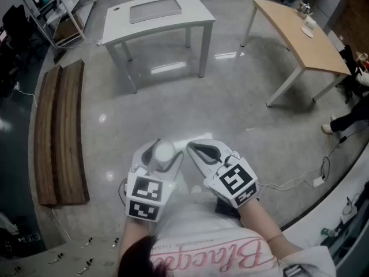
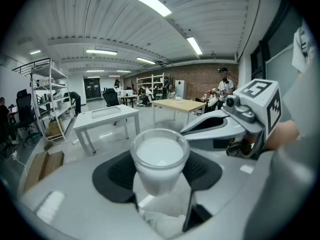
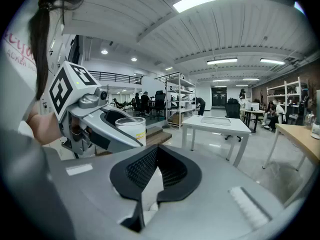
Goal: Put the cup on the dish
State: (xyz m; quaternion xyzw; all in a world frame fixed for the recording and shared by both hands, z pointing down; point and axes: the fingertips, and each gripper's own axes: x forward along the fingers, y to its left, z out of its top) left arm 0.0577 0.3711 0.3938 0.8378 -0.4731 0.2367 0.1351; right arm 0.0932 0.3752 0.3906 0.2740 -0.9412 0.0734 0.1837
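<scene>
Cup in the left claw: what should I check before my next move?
1. Cup held in left claw: ok, clamped on both sides.
2. Cup upright, mouth up: ok.
3. Cup's contents: cannot tell.
4. Right claw free: ok, shut and empty.
5. Dish located: cannot tell; a white item on the tan table is too small to identify.

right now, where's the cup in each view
Head view: cup at lower centre, in the left gripper.
Left gripper view: cup dead centre, between the jaws.
Right gripper view: cup left of centre, in the left gripper.
Shared landmark: the white table, beyond the cup in all three.
</scene>
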